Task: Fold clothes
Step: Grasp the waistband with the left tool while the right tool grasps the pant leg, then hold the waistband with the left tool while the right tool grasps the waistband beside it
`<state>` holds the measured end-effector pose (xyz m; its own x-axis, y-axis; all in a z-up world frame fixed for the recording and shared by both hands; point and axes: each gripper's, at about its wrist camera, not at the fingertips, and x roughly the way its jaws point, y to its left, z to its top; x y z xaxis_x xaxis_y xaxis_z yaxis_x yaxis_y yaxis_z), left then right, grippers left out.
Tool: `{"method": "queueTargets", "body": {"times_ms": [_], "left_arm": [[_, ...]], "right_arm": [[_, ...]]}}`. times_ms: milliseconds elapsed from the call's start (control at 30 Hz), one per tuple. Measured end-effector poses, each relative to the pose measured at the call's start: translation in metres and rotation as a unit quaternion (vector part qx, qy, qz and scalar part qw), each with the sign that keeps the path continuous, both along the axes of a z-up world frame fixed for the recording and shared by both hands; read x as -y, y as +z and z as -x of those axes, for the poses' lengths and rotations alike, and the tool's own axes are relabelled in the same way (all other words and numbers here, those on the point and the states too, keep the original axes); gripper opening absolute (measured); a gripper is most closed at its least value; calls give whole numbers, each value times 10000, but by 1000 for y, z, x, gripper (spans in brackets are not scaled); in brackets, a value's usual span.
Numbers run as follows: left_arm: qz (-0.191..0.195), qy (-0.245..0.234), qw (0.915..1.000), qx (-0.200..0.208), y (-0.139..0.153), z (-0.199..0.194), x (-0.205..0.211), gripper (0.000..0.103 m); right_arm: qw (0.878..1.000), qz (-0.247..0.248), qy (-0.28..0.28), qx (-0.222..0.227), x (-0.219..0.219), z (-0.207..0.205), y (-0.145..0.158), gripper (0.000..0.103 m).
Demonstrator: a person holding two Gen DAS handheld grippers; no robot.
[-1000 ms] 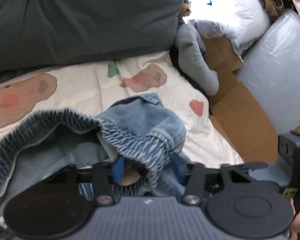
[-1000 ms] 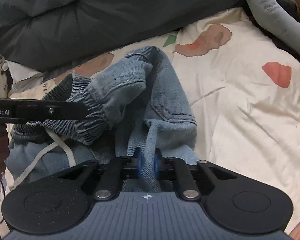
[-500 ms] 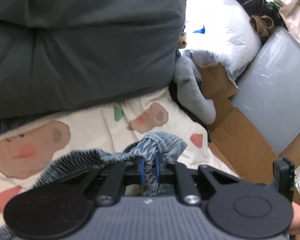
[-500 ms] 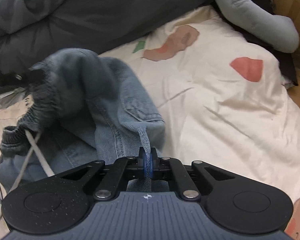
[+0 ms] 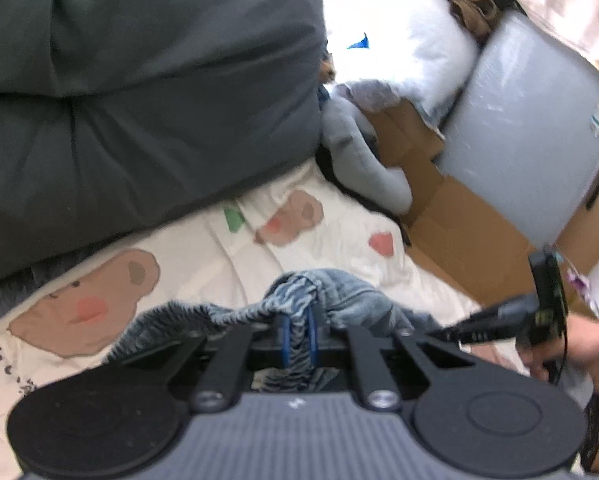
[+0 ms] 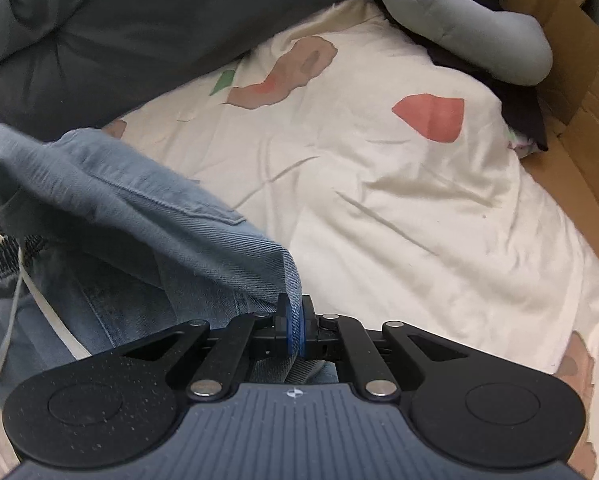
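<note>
A pair of light blue denim trousers (image 6: 111, 216) with an elastic waistband (image 5: 295, 300) and a white drawstring (image 6: 55, 316) is held up off a cream bedsheet (image 6: 399, 200). My left gripper (image 5: 297, 338) is shut on the gathered waistband. My right gripper (image 6: 295, 328) is shut on a hemmed denim edge, and the cloth stretches away to the left from it. The other gripper's body (image 5: 539, 308) and a hand (image 5: 587, 344) show at the right of the left wrist view.
A dark grey duvet (image 5: 139, 92) is heaped at the back of the bed. A grey stuffed limb (image 6: 471, 24), brown cardboard (image 5: 459, 216), a grey plastic-wrapped panel (image 5: 531, 128) and a white pillow (image 5: 399, 52) crowd the right side. The sheet carries bear prints (image 5: 79, 312).
The left gripper went from open around the waistband to shut on it and lifted it. The right gripper, still clamped on denim, pulled it rightward, drawing the cloth taut and uncovering more sheet.
</note>
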<state>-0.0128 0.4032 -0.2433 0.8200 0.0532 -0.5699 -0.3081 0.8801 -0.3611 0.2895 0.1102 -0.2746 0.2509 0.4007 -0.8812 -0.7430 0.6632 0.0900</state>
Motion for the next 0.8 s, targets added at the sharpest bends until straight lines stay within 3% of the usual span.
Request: {"method": "queueTargets", "body": {"times_ms": [100,233,433,600,800], "left_arm": [[-343,-319,9988,-104,-2,2,12,9],[-189,-549,9982,-142,-3,6,15,9],[184,-709,9973,-111,0,16,14,9],[324,-847,9959,-48,7,23,15,8],[259,-1053,9941,-22,14,25,17,8]], "right_arm": [[9999,141,20,15,0,1,-1,3],[9994,102,258,186,1,8,13,16],[9912,-306,1137,611,-6,36,55,38],[9766,-557,1920,793,-30,68,80,38],[9538,-485,2761,1082,-57,103,88,38]]}}
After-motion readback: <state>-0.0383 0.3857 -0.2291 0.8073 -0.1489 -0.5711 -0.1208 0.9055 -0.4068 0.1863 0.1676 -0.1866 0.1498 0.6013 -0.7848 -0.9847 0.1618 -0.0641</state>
